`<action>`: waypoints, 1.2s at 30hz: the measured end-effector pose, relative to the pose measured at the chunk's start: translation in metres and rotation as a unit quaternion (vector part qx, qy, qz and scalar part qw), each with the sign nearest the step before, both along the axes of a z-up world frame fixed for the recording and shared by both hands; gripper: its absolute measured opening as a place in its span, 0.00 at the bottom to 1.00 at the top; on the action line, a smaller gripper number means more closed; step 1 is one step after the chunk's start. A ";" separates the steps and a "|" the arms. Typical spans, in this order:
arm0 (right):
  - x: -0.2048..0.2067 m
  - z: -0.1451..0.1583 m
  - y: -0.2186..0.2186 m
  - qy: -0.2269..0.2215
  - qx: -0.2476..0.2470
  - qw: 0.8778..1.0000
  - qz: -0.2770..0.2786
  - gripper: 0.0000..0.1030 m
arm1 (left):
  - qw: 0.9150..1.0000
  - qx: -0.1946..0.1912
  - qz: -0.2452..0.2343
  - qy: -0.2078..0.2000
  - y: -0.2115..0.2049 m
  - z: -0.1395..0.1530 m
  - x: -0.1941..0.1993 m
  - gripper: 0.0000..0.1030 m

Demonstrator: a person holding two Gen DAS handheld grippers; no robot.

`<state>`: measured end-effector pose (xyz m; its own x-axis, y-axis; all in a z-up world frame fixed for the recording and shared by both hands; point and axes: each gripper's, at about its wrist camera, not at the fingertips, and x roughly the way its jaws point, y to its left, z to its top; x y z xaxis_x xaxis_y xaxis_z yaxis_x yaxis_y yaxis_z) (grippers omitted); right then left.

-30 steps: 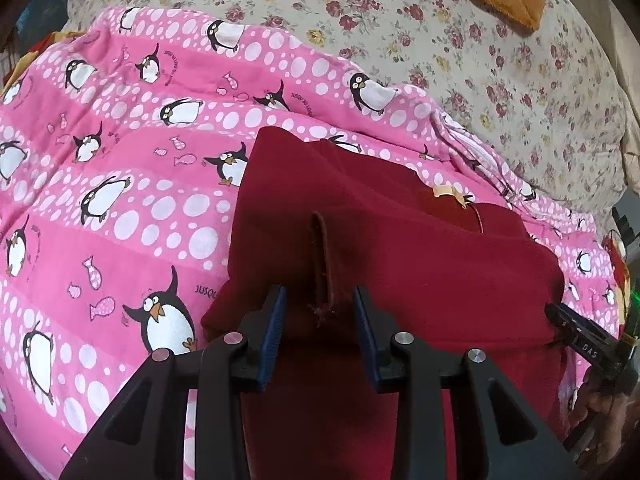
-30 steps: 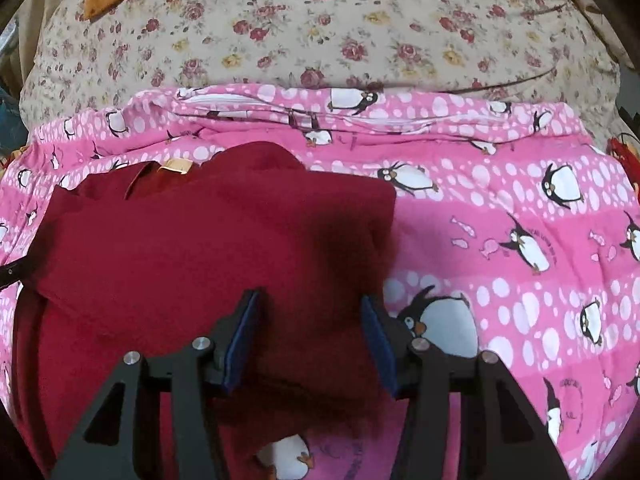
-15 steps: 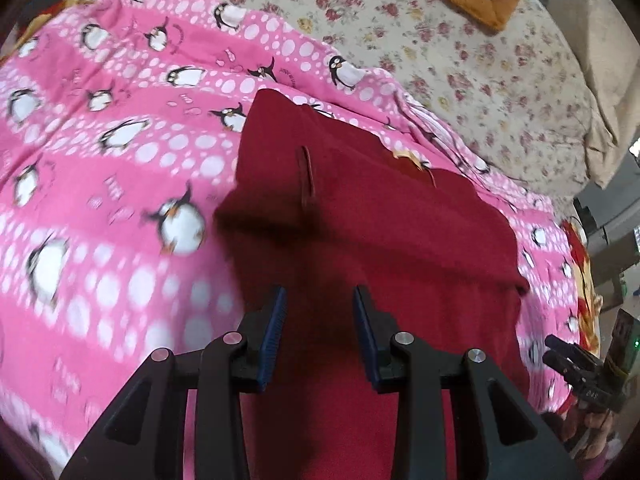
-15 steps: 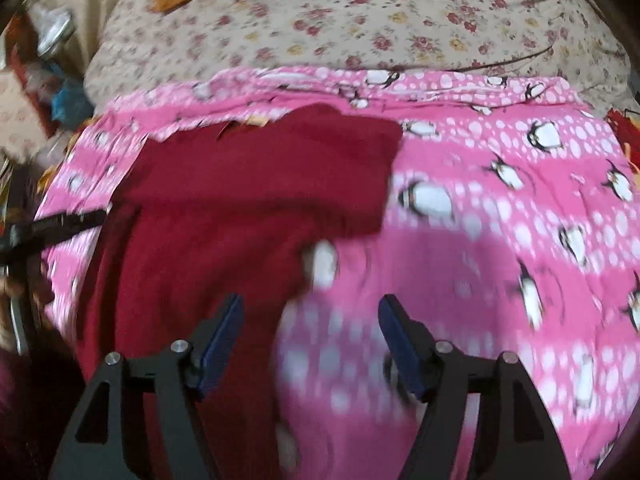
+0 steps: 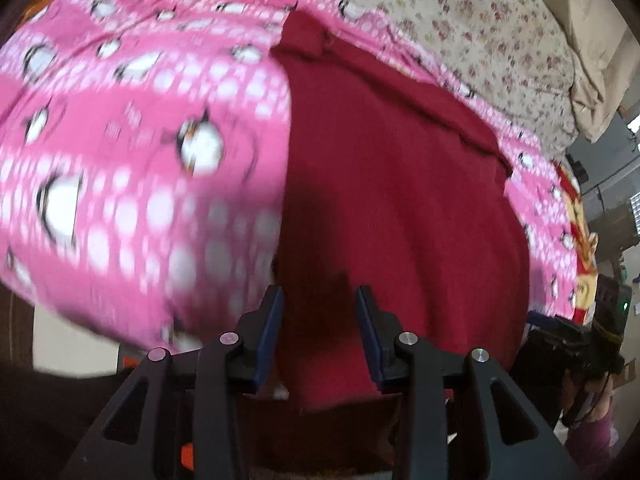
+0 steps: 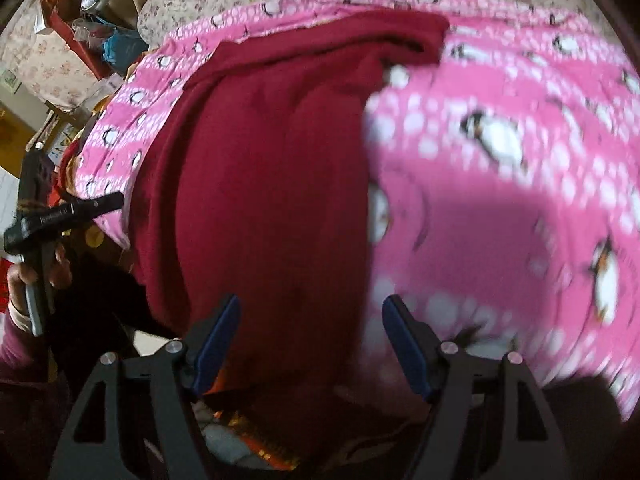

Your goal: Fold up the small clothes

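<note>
Nearest, the left gripper (image 5: 319, 322) hangs over the near end of the dark red garment (image 5: 392, 200); its jaws are parting, nothing between the pads; the right gripper (image 6: 311, 336) spreads wide above the same near end, still opening, fingers released and empty; the garment lies flat on the pink penguin blanket (image 6: 520, 160), its far end folded back over itself; beyond, a floral sheet (image 5: 480, 32) covers the far side.

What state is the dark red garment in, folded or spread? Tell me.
Partly folded. The dark red garment lies on the pink penguin blanket with its far end doubled over in a thick band; the rest lies flat.
</note>
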<state>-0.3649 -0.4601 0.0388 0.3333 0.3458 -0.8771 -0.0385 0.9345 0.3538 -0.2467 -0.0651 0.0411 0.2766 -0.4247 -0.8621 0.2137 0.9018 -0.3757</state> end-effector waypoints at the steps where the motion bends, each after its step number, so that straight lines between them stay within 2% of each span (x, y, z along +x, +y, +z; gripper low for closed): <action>1: -0.003 -0.004 0.001 0.005 0.005 1.000 0.001 0.75 | 1.000 0.007 0.000 0.006 -0.001 -0.006 -0.007 0.16; 4: -0.009 -0.015 0.002 0.024 0.021 0.999 0.007 0.76 | 0.999 0.025 0.009 0.023 -0.003 -0.022 -0.018 0.16; 8: -0.011 -0.019 0.007 0.026 0.020 0.999 0.016 0.76 | 0.999 0.013 0.023 0.047 -0.005 -0.038 -0.021 0.16; 12: -0.008 -0.023 0.010 0.036 0.050 0.998 0.022 0.76 | 0.999 0.013 0.021 0.048 -0.008 -0.040 -0.019 0.16; 16: -0.005 -0.027 0.012 0.034 0.049 0.998 0.018 0.76 | 0.999 0.007 0.022 0.043 -0.008 -0.041 -0.022 0.16; 17: -0.005 -0.027 0.012 0.031 0.047 0.998 0.017 0.75 | 0.999 0.006 0.018 0.042 -0.009 -0.042 -0.023 0.13; 18: -0.005 -0.027 0.015 0.029 0.034 0.999 0.019 0.68 | 0.999 0.005 0.013 0.044 -0.010 -0.043 -0.024 0.04; 19: -0.004 -0.026 0.018 0.026 0.019 0.999 0.023 0.55 | 0.999 0.004 0.006 0.045 -0.012 -0.043 -0.024 0.00; 20: -0.005 -0.025 0.020 0.022 0.001 0.999 0.023 0.46 | 0.999 0.000 0.002 0.045 -0.013 -0.041 -0.024 0.00; 21: -0.006 -0.023 0.017 0.021 -0.003 1.000 0.017 0.25 | 0.999 -0.005 0.000 0.044 -0.013 -0.039 -0.025 0.00; 22: -0.005 -0.022 0.015 0.019 0.005 1.000 0.013 0.12 | 0.999 -0.012 -0.003 0.043 -0.011 -0.035 -0.026 0.00; 26: -0.019 -0.001 0.010 -0.001 0.029 0.999 0.025 0.09 | 0.998 -0.057 0.002 0.033 0.011 -0.004 -0.034 0.00; 30: -0.047 0.028 0.007 -0.019 0.067 0.996 0.047 0.07 | 0.998 -0.050 0.019 -0.015 0.044 0.033 -0.046 0.00; 32: -0.053 0.026 0.006 -0.012 0.082 0.996 0.044 0.07 | 0.998 -0.054 0.025 -0.010 0.051 0.033 -0.047 0.00; 36: -0.049 0.010 0.012 0.009 0.085 0.995 0.040 0.07 | 0.999 -0.046 0.019 -0.004 0.040 0.024 -0.045 0.00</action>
